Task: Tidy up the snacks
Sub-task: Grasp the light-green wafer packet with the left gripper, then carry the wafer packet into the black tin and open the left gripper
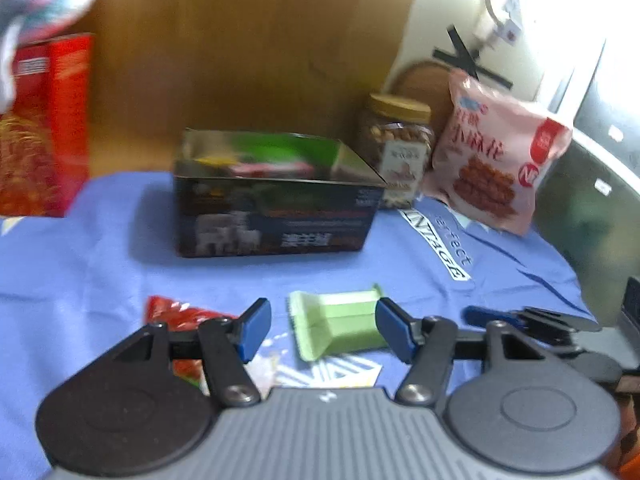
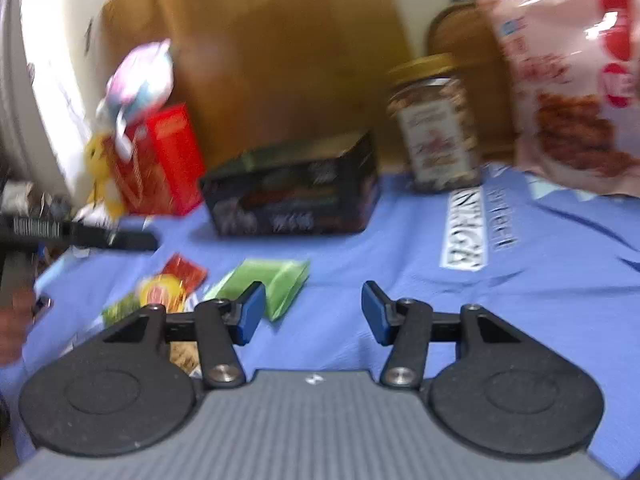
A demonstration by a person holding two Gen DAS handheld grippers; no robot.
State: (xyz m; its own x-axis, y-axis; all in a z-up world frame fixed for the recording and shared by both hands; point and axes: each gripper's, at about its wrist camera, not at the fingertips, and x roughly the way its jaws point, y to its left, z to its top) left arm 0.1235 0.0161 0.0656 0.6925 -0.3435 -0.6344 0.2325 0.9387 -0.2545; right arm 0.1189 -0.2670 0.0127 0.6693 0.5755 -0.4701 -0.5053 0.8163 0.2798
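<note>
Both tongs (image 1: 322,328) (image 2: 314,318) wide apart, empty.

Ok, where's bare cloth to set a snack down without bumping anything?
Free: the blue cloth right of the green wrapped snack, in front of the gold-lidded nut jar and pink snack bag; also the strip between the dark open box and the green snack. Crowded: the near-left corner, with the red wrapper and other small packets.
</note>
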